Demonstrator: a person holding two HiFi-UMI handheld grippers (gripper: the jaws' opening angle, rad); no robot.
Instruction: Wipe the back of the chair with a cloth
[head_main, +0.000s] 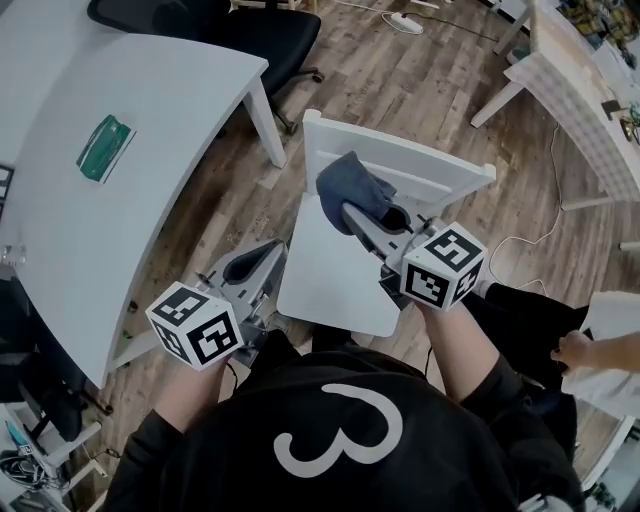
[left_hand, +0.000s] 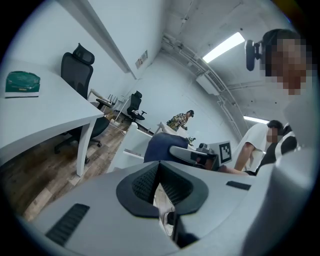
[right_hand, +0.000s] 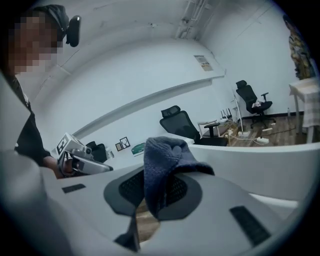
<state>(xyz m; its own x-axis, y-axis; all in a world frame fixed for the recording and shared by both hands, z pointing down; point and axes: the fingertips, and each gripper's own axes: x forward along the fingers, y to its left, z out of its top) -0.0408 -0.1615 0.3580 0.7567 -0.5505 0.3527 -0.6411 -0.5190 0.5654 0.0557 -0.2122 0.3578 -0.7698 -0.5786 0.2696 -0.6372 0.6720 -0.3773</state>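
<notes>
A white chair (head_main: 335, 275) stands in front of me, its slatted back (head_main: 420, 165) at the far side. My right gripper (head_main: 352, 212) is shut on a dark blue-grey cloth (head_main: 352, 182), which rests against the inner face of the chair back near its left post. In the right gripper view the cloth (right_hand: 162, 172) bunches up between the jaws of the right gripper (right_hand: 152, 197). My left gripper (head_main: 258, 262) hangs left of the seat, shut with nothing between its jaws (left_hand: 161, 192). The left gripper view also shows the cloth (left_hand: 162, 147) and the chair back (left_hand: 127, 145).
A white curved table (head_main: 90, 170) with a green packet (head_main: 105, 147) stands at left, one leg (head_main: 265, 125) close to the chair. A black office chair (head_main: 250, 30) sits behind it. Another white table (head_main: 570, 90) is at right, where a person's hand (head_main: 580, 350) shows.
</notes>
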